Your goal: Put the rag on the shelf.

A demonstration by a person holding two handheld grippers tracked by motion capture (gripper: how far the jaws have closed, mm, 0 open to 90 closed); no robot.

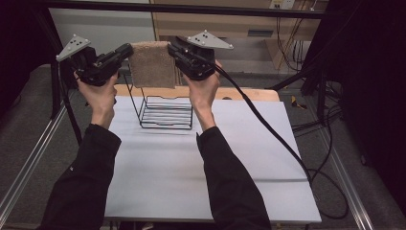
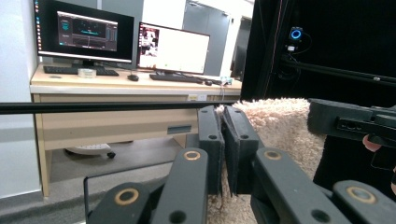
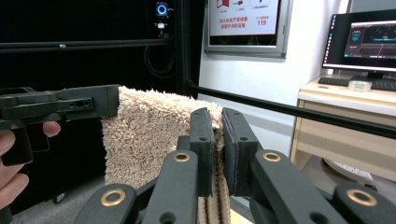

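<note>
High view showed the towel (image 1: 152, 64) stretched nine-to-three between left gripper (image 1: 125, 51) and right gripper (image 1: 173, 48), both clamping it, rack (image 1: 165, 111) at six.

The towel (image 1: 152, 64) is beige cloth, thick, shaggy and matt. Below the towel, the rack (image 1: 165, 112) is thin black wire, smooth with a faint sheen. Under that rack the surface (image 1: 182, 167) looks like smooth matt white sheet, edged by pale wood behind.
</note>
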